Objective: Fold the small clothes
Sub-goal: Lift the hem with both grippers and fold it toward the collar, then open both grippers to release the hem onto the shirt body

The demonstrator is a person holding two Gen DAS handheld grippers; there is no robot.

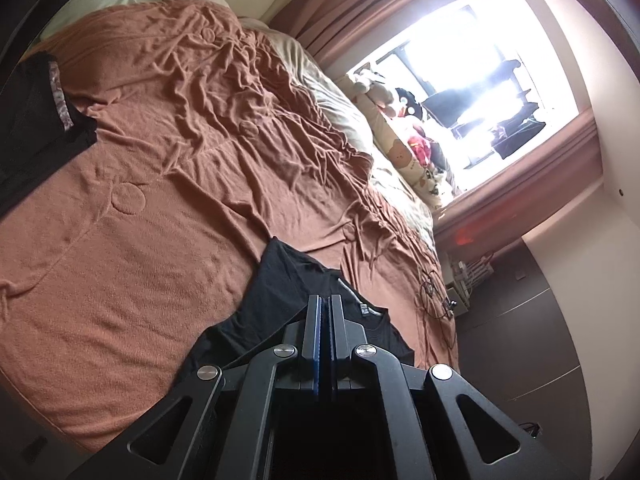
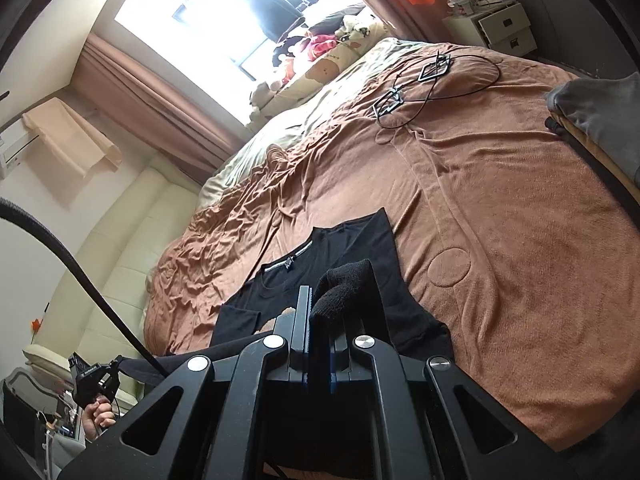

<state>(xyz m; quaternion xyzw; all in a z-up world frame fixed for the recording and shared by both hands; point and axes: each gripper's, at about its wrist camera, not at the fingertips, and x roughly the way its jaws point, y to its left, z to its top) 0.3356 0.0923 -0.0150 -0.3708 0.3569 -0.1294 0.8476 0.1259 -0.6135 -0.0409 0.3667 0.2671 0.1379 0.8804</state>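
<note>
A black T-shirt [image 2: 352, 240] lies on the brown blanket [image 2: 500, 220] with its grey-banded collar turned away from me. My right gripper [image 2: 320, 308] is shut on a bunched fold of black fabric [image 2: 340, 288] that hides its right finger and seems part of the shirt. In the left wrist view, my left gripper [image 1: 325, 300] has its blue pads pressed together just over the shirt [image 1: 280, 280]. The right wrist view shows the left gripper [image 2: 92, 376] in a hand [image 2: 96, 412] at lower left. A band of black cloth hangs stretched from it to the shirt.
Another dark garment [image 1: 36, 120] with a pale strip lies at the left of the bed. Black wire frames and a cable [image 2: 432, 68] rest on the blanket near a white nightstand [image 2: 504, 24]. A grey folded pile [image 2: 600, 112] sits at the right edge. Plush toys [image 2: 320, 52] line the window.
</note>
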